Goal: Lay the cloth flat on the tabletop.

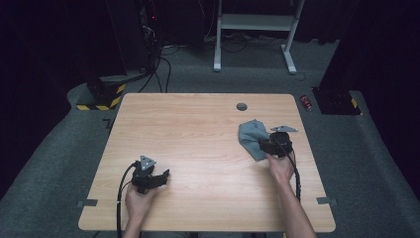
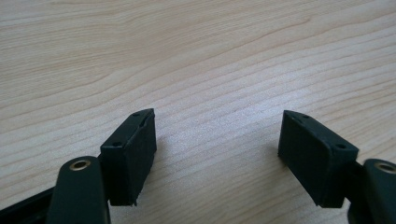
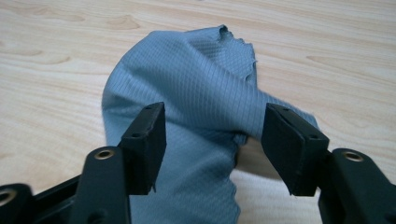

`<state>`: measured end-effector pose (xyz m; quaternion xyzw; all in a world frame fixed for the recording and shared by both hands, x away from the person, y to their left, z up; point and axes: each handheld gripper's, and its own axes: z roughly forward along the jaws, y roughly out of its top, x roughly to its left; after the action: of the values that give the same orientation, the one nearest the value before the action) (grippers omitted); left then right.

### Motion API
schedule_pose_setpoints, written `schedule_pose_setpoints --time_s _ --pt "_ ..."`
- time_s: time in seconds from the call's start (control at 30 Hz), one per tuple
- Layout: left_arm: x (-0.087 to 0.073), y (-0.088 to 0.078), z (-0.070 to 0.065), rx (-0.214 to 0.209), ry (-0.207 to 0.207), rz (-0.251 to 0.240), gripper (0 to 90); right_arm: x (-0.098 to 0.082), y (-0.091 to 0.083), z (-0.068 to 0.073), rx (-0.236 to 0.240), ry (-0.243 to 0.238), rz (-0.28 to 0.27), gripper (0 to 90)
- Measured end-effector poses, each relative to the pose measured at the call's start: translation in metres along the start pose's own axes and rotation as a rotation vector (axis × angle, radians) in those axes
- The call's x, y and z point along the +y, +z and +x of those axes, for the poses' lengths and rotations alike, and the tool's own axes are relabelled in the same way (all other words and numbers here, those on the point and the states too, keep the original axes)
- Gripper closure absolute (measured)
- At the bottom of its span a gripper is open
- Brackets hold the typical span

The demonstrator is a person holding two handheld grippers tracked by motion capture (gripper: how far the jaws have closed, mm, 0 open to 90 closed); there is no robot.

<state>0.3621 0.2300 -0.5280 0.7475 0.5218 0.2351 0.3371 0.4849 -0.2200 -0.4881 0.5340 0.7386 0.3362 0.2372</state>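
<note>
right gripper (image 3: pixel 212 135) is hanging wide open over the crumpled grey cloth (image 3: pixel 196 93) lying on the counter's (image 1: pixel 198 129) right side. left gripper (image 2: pixel 217 140) is idling open. i'd be pinching one clean edge, not the bunch.

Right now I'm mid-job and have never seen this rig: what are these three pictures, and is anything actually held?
No robot arm here: a person holds a hand-held gripper in each hand at a wooden table. The high view looks down from above the person's side. The other two come from cameras riding on each gripper, looking along its black fingers. The left gripper is open over bare wood, nothing between its fingers. The right gripper is open too, its fingers straddling a crumpled grey-blue cloth lying on the table's right side. The cloth is between them, but they do not pinch it, so nothing is held.
</note>
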Motion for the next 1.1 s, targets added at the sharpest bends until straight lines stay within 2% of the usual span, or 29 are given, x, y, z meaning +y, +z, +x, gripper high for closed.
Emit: schedule_pose_setpoints --time_s 0.03,0.13,0.17,0.3,0.4,0.53,0.57,0.67,0.73,0.77,0.8,0.83,0.87,0.9,1.0,1.1 --pt "0.0 0.0 0.0 -0.003 -0.002 0.0 28.0 0.003 0.003 0.001 -0.019 -0.002 -0.009 39.6" --pt "0.0 0.0 0.0 -0.001 -0.002 -0.001 27.9 0.003 0.007 0.0 -0.028 0.002 -0.003 38.2" --pt "0.0 0.0 0.0 -0.001 -0.001 0.001 27.9 0.004 0.014 -0.001 -0.034 0.013 0.038 37.0" --pt "0.0 0.0 0.0 0.0 0.001 0.0 27.9 0.006 0.018 -0.001 -0.025 0.016 0.043 37.0" --pt "0.0 0.0 0.0 0.0 0.0 0.001 27.9 0.008 0.023 -0.001 -0.02 0.035 0.052 38.6" --pt "0.0 0.0 0.0 0.0 0.001 0.0 27.9 0.004 0.033 -0.002 -0.012 0.04 0.087 47.6" --pt "0.0 0.0 0.0 0.0 0.001 0.0 27.9 0.004 0.033 -0.002 -0.012 0.04 0.087 47.6" --pt "0.0 0.0 0.0 0.0 0.0 0.001 27.9 0.002 0.036 -0.002 -0.025 0.046 0.102 59.1" --pt "0.0 0.0 0.0 0.0 0.0 0.001 27.9 0.002 0.036 -0.002 -0.026 0.042 0.103 61.3" --pt "0.0 0.0 0.0 0.0 0.0 0.001 27.9 0.002 0.035 -0.003 -0.031 0.033 0.107 69.7" --pt "0.0 0.0 0.0 0.0 0.001 0.0 27.9 0.002 0.035 -0.003 -0.031 0.033 0.107 69.7" --pt "0.0 0.0 0.0 0.0 0.001 0.0 27.9 0.002 0.035 -0.004 -0.031 0.037 0.111 73.6" --pt "0.0 0.0 0.0 0.0 0.001 0.0 27.9 0.002 0.034 -0.007 -0.016 0.035 0.114 82.6" --pt "0.0 0.0 0.0 0.0 0.001 0.0 27.9 0.002 0.033 -0.007 -0.011 0.031 0.117 84.9" --pt "0.0 0.0 0.0 0.0 0.0 0.001 27.9 0.002 0.031 -0.005 -0.001 0.017 0.12 86.8" --pt "0.0 0.0 0.0 0.0 0.0 0.0 27.9 0.004 0.025 -0.003 0.027 0.005 0.091 87.3"
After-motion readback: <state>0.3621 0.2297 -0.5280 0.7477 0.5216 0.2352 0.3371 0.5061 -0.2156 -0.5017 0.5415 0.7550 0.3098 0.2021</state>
